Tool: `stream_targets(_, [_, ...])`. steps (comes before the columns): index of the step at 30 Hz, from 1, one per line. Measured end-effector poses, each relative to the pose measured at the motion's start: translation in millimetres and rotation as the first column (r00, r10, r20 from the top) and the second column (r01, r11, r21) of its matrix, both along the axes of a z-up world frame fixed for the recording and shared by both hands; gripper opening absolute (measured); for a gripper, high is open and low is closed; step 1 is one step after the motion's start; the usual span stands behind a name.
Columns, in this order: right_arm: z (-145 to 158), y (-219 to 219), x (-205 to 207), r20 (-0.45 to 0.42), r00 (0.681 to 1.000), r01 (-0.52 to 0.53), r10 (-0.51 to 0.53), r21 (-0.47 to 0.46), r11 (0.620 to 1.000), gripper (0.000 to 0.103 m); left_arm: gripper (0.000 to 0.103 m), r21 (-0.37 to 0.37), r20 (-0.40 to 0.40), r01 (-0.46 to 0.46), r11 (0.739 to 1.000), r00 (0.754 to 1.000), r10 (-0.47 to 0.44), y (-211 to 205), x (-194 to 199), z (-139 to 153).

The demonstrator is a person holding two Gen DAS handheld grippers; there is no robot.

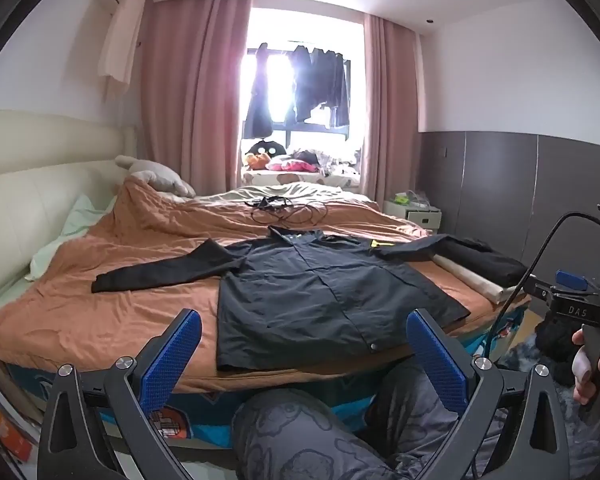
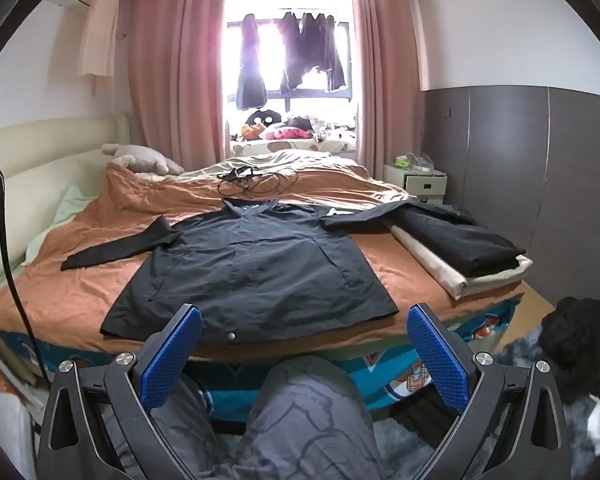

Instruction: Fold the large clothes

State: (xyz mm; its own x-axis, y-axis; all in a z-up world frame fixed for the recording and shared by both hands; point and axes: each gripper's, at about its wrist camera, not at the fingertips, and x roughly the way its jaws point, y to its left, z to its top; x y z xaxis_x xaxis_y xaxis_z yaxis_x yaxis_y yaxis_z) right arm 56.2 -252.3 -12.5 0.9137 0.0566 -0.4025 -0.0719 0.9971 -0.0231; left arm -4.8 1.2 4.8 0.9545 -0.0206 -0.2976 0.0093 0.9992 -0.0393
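White letters reading "DAS" stand on the black body of the right gripper [image 1: 576, 312], seen from the left wrist; no other lettering is legible.

Jacket spread on the bed in front of us

We face the bed [image 1: 100, 320] with the jacket [image 1: 320, 292] lying flat on its near part, sleeves stretched left and right. Behind the jacket lie cables [image 1: 288, 208]; a pillow [image 1: 160, 176] sits at the far left by the headboard [image 1: 28, 200]. Folded clothes [image 2: 460, 244] rest on the bed's right edge, a nightstand [image 2: 424, 184] beyond them. The window [image 1: 300, 92] stands behind the bed, our knee [image 2: 300, 408] before it.
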Motion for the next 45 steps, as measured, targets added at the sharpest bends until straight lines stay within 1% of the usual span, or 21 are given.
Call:
stream_targets(9, [-0.8,0.2,0.5,-0.002,1.000,0.000,0.000,0.001,1.000,0.103,0.103,-0.006,0.001,-0.002,1.000,1.000,0.002,2.6,0.4,2.6])
stream_targets(18, [-3.1,1.5,0.9,-0.008,1.000,0.000,0.000,0.003,1.000,0.103,0.103,0.003,0.004,-0.002,1.000,1.000,0.002,2.7,-1.0,1.3])
stream_targets(45, [-3.0,-2.0,-0.3,0.006,1.000,-0.003,0.003,0.011,1.000,0.103,0.103,0.010,0.006,-0.002,1.000,1.000,0.002,1.0,0.5,1.3])
